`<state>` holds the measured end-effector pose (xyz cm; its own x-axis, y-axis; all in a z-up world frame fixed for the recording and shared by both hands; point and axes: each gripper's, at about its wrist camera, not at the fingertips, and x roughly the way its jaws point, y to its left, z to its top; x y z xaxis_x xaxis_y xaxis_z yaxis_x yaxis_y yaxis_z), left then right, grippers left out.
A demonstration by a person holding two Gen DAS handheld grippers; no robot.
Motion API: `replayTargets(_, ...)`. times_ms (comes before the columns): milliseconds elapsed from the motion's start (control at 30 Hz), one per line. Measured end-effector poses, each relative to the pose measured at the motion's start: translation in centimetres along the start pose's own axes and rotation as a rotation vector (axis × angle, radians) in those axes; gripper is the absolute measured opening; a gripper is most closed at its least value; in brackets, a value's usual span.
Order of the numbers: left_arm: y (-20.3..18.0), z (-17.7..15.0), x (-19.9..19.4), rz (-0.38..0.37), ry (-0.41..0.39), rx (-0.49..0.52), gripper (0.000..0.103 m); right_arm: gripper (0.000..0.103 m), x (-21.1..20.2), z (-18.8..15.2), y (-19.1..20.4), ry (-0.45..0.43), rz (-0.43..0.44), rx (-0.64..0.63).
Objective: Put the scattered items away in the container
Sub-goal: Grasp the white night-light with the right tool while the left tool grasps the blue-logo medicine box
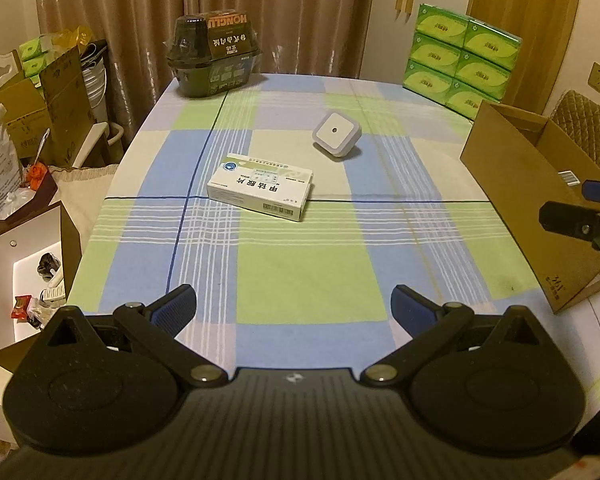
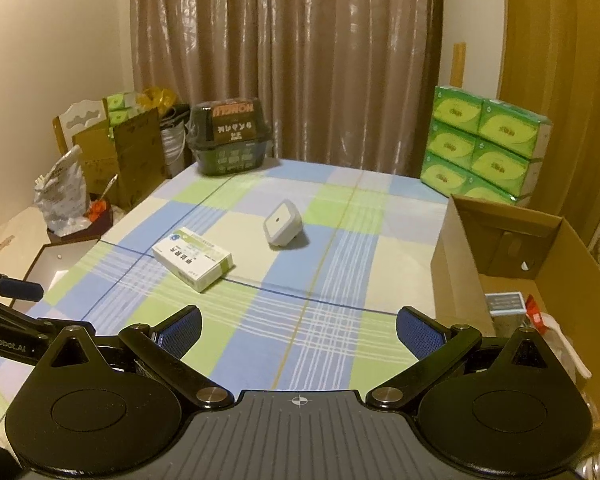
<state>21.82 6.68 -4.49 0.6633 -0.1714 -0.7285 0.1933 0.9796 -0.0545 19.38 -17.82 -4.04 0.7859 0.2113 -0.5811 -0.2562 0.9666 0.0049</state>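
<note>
Both grippers are empty and spread wide. The left gripper (image 1: 294, 308) hangs over the near edge of the checked tabletop (image 1: 308, 280), blue pads well apart with nothing between them. Same deal with the right gripper (image 2: 299, 330), jaws wide, hovering low over the near side, just left of the cardboard box (image 2: 460, 248).

That box sits open at the right edge of the tabletop. Inside, at the near end, I can make out a small grey-blue box (image 2: 505, 304), something red (image 2: 534, 312) and a white thing (image 2: 560, 340) next to it, can't tell what those are exactly.

Two items lie out on the cloth. A white medicine box (image 1: 260, 186) with green and blue print and a barcode on its end lies flat near the middle. A bit farther back and to the right is a small white square plug-in light (image 1: 336, 136), tilted up on one edge, well apart from the medicine box.

At the far left corner sits a dark plastic basket (image 1: 214, 56) with packaged stuff in it. At the far right there's a stack of green tissue packs (image 1: 460, 56).
</note>
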Motion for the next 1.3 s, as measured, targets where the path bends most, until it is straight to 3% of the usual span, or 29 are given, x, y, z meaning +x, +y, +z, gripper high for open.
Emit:
replayTargets(400, 1.0, 1.5, 4.4, 0.004, 0.026, 0.015, 0.102, 0.101, 5.2, 2.0, -0.4, 0.016, 0.005, -0.062)
replayTargets(700, 1.5, 3.9, 10.1, -0.009, 0.015, -0.023, 0.102, 0.101, 9.9, 3.7, -0.7, 0.031, 0.008, -0.105)
replayTargets(900, 2.0, 5.0, 14.7, -0.071, 0.011, -0.008, 0.102, 0.101, 12.8, 4.2, -1.0, 0.050, 0.005, -0.142)
replayTargets(1033, 3.6, 5.9, 17.8, -0.139, 0.015, -0.057, 0.102, 0.101, 14.4, 3.9, -1.3, 0.052, -0.011, -0.147)
replayTargets(1300, 5.6, 8.2, 21.6, -0.149, 0.024, -0.067, 0.102, 0.101, 17.1, 3.1, -1.6, 0.083, -0.002, -0.142)
